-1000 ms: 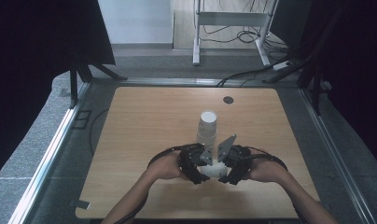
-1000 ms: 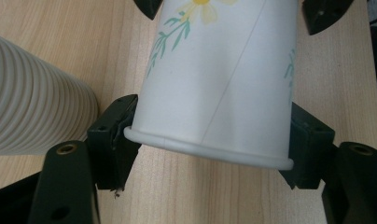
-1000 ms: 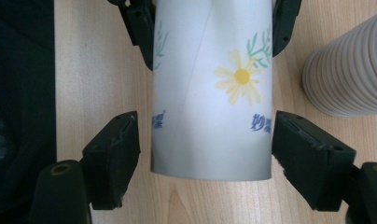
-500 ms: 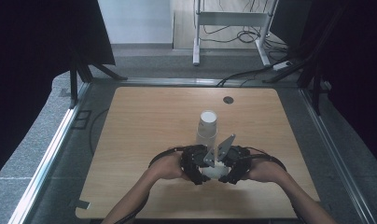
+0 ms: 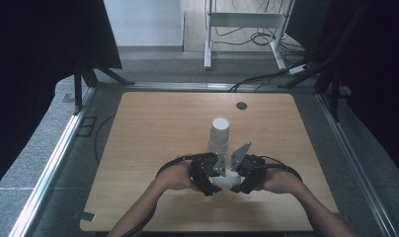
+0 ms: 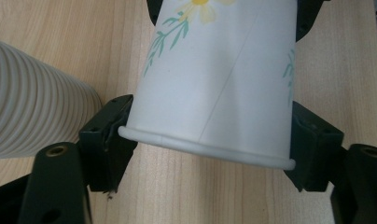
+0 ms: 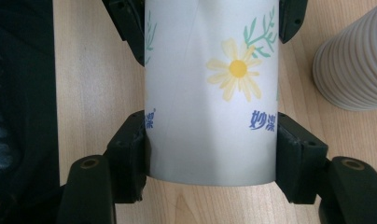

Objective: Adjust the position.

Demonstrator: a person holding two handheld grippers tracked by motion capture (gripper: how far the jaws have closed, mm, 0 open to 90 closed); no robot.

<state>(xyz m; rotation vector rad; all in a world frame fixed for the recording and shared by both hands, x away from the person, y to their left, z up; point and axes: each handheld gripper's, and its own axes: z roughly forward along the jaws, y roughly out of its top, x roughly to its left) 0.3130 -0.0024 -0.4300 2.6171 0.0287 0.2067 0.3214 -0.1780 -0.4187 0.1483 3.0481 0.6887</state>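
- High view: both forearms are brought in from the bottom edge, hands angled inward so they meet near the table's (image 5: pixel 153 123) front-middle. L gripper (image 5: pixel 207 174) and R gripper (image 5: pixel 244 174) are faced toward each other w/ a white paper cup (image 5: pixel 226 180) held between them, lying on its side just above the tabletop.
- A stack of ribbed cups (image 5: pixel 219 134) is stood upright just behind the grippers, close to them.
- Vs. the earlier high views: hands and cup are found at approx. the same spot; no shift of the stack is seen.
- L gripper view: the cup's rim end (image 6: pixel 210 93) is bracketed by the two black jaws, pads at or almost on the rim at both sides; contact can't be confirmed for certain. Jaws have just been opening a bit, cup between them. The ribbed stack (image 6: pixel 32 112) is seen at left, lying close to the jaw.
- R gripper view: the cup (image 7: pixel 210 93), w/ daisy print and blue lettering, is clamped at its base end; both pads are pressed flat on its sides. Jaws have just been closing onto it. The ribbed stack (image 7: pixel 354 60) is seen at upper right, apart from the cup.
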